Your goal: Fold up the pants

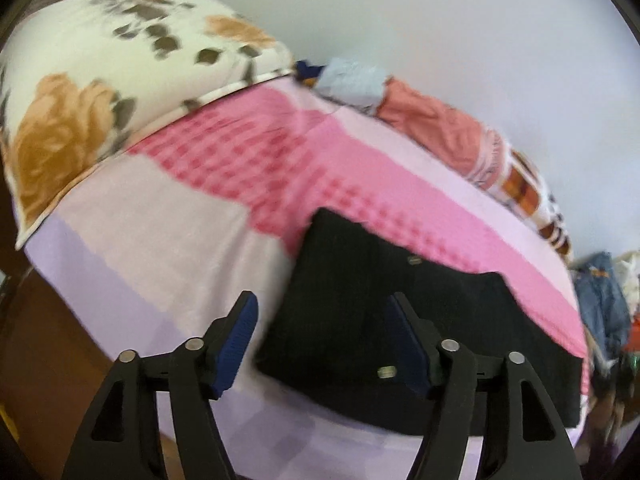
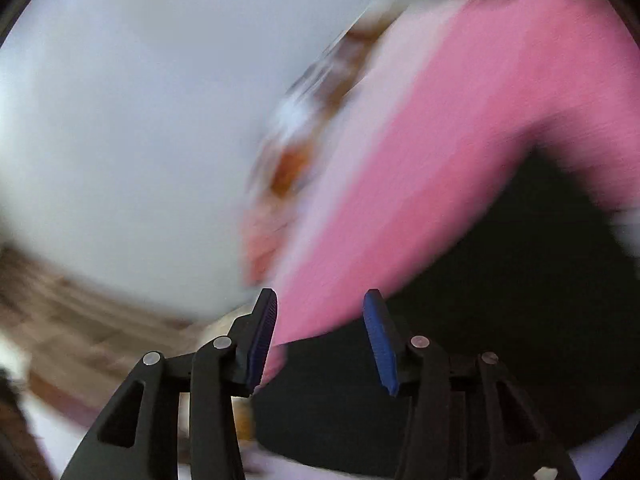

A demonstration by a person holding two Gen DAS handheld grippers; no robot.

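The black pants (image 1: 400, 320) lie folded into a compact rectangle on the pink and lilac bedspread (image 1: 248, 168). My left gripper (image 1: 324, 312) hovers above their near left edge, jaws open, nothing between the blue pads. In the right wrist view the picture is heavily blurred. There the pants (image 2: 500, 300) show as a dark mass at lower right on the bedspread (image 2: 460, 120). My right gripper (image 2: 320, 312) is over their edge, open and holding nothing.
A floral pillow (image 1: 100, 92) lies at the bed's far left. Crumpled clothes, light blue (image 1: 352, 80) and salmon (image 1: 440, 132), line the pale wall (image 1: 440, 20). More clothes (image 1: 604, 300) are heaped at the right. Wooden floor (image 2: 72, 320) shows beside the bed.
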